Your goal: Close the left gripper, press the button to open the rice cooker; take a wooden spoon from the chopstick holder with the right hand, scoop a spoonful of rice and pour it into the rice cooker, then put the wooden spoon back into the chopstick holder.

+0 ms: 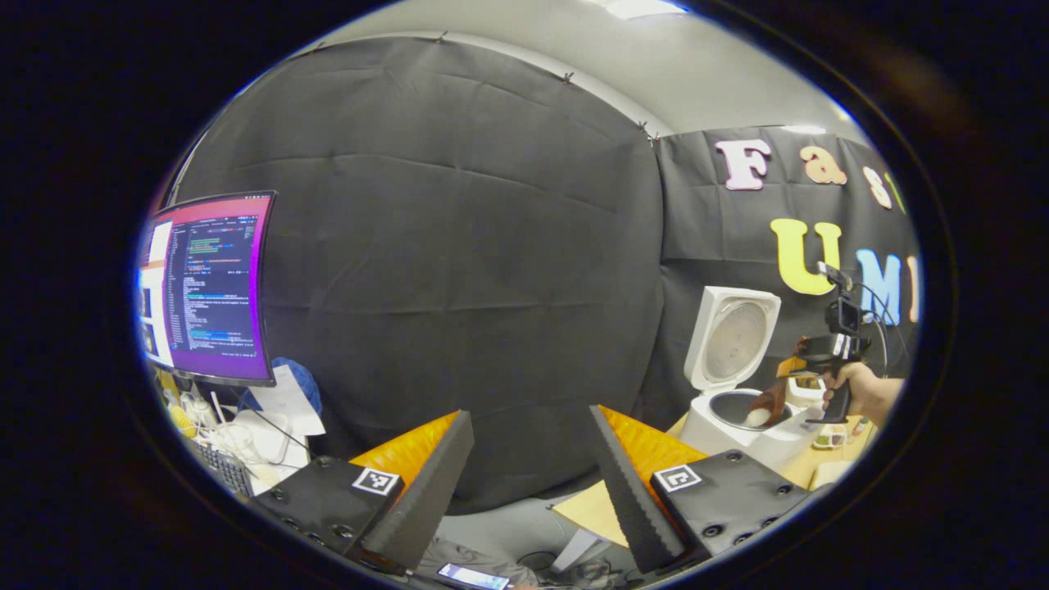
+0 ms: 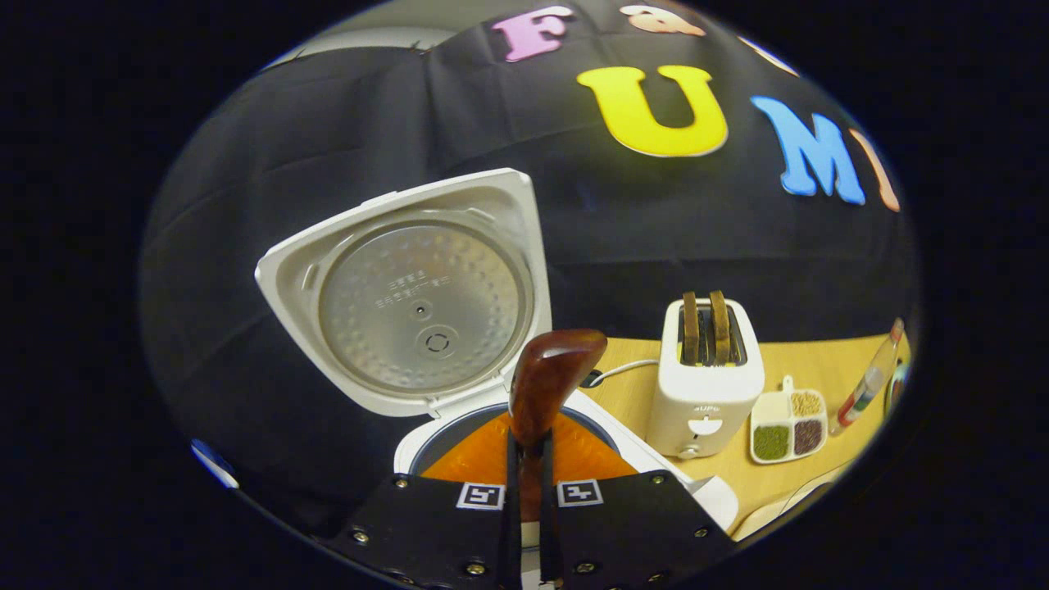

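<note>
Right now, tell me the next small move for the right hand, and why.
Probably tip the wooden spoon so the rice falls in: the right hand-held gripper clamps the handle, the spoon's loaded bowl sits over the rice cooker, and its lid stands open.

Wooden spoon: dark reddish-brown wood, polished to a gloss with highlights on the handle end. Rice cooker: smooth white plastic shell with a slight sheen, the raised lid lined with a dull grey metal plate stamped with small dimples. Toaster: smooth white plastic; table: pale wood-look surface, matt; booth wall: matt black cloth, creased.
</note>
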Action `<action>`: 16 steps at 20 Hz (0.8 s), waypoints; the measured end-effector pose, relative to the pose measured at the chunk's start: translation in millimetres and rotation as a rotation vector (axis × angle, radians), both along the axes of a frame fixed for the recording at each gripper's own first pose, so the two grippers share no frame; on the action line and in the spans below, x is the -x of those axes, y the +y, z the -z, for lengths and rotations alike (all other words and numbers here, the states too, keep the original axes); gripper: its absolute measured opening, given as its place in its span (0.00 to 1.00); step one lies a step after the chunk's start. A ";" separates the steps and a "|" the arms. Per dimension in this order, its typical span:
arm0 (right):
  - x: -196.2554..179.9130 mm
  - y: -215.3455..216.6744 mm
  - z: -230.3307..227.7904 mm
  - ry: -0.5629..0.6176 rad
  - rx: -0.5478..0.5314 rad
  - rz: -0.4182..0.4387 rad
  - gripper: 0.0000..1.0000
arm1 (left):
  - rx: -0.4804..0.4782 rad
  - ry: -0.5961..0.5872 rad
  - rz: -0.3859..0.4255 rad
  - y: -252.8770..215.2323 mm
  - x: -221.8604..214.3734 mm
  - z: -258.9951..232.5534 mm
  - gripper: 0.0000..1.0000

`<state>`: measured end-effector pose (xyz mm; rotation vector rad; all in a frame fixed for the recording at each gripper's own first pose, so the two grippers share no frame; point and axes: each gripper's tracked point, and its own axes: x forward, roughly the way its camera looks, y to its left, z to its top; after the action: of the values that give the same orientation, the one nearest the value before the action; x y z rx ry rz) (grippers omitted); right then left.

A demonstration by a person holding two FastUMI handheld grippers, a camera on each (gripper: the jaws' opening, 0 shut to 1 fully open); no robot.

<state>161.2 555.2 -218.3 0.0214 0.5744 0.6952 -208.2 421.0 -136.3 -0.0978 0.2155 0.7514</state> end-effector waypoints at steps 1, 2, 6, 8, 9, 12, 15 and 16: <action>3.0 3.5 -4.6 -0.039 0.021 -0.033 0.09 | 0.001 -0.001 0.004 -0.1 -0.7 0.1 0.95; 4.6 7.6 -6.6 -0.079 0.046 -0.061 0.09 | 0.000 -0.002 0.005 -0.5 -1.7 0.6 0.95; 4.1 8.8 -18.2 -0.297 0.194 -0.158 0.09 | -0.001 -0.013 0.013 -0.6 -6.7 -0.6 0.97; 6.9 10.9 -25.1 -0.393 0.250 -0.190 0.09 | -0.003 -0.011 0.018 0.1 -7.9 0.5 0.96; 6.7 10.4 -29.3 -0.429 0.269 -0.199 0.08 | -0.003 -0.012 0.020 0.7 -7.8 0.4 0.96; 8.7 9.8 -32.3 -0.501 0.315 -0.220 0.09 | -0.004 -0.020 0.023 0.0 -11.1 0.3 0.96; 12.5 8.8 -25.4 -0.430 0.284 -0.224 0.09 | -0.006 -0.022 0.029 0.2 -12.6 0.1 0.96; 13.0 8.0 -24.8 -0.390 0.257 -0.219 0.09 | -0.004 -0.025 0.030 -0.3 -13.3 0.1 0.96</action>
<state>148.2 563.2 -193.4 -0.4142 0.2877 0.8080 -194.9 420.8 -136.4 -0.0995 0.1914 0.7203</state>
